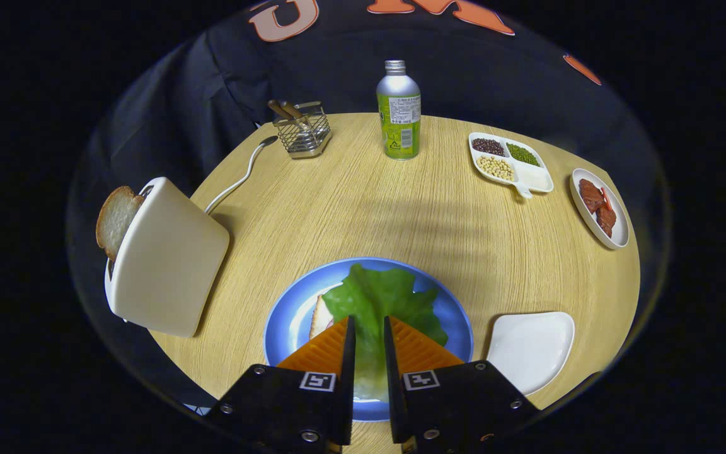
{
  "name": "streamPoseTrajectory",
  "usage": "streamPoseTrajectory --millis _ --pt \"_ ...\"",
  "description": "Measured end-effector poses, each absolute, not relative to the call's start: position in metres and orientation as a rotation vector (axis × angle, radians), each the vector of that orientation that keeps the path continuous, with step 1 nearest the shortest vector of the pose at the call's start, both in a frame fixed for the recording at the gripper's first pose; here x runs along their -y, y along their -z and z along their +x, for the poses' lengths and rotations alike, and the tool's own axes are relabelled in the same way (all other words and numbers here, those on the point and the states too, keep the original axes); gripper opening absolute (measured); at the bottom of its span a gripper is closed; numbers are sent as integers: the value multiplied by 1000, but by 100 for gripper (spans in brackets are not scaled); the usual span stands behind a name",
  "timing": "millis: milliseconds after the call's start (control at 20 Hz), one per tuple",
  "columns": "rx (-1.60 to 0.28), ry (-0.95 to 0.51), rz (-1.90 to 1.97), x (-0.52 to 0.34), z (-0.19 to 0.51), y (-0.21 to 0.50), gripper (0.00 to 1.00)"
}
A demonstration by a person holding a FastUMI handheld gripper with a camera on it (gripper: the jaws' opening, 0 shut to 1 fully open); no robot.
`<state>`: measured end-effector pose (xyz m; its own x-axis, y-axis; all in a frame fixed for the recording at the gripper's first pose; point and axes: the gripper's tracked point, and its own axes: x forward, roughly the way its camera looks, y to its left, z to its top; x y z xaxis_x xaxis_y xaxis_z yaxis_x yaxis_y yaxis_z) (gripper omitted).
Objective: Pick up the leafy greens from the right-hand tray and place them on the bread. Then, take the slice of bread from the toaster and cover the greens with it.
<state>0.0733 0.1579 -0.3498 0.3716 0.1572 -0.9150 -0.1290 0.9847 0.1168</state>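
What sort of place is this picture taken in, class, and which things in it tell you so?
Probably a staged breakfast table in a recording booth: a toaster holding a bread slice, a blue plate with leafy greens between the nearly closed gripper fingers, and black cloth behind.

Table [401, 214] matt wood grain, plate [281, 328] under the fingers glossy glazed, toaster [167, 265] smooth satin plastic, bottle [398, 110] far ahead brushed metal, caddy [303, 129] wire, leafy greens [375, 296] crinkled, gripper [368, 328] fingers ribbed, narrowly parted

Open tabletop [401, 208] ahead past plate [281, 321]; toaster [167, 265] blocks left side.
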Motion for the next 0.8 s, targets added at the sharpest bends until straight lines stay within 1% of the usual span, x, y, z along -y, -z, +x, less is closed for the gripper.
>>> streamPoseTrajectory --millis 100,200,250,300,350,400,550,650,800 --pt "-1168 -193 38 -165 74 342 29" --pt "-1154 -212 50 -174 76 330 30" --pt "-1142 -222 53 -179 77 322 32" --pt "-1124 -230 52 -184 79 312 35" --pt "-1109 -239 47 -189 81 303 42" --pt "-1096 -249 48 -196 82 294 45" --pt "-1068 -286 61 -217 83 266 59" --pt "-1065 -304 77 -234 82 248 66" --pt "-1068 -321 84 -257 84 224 72"
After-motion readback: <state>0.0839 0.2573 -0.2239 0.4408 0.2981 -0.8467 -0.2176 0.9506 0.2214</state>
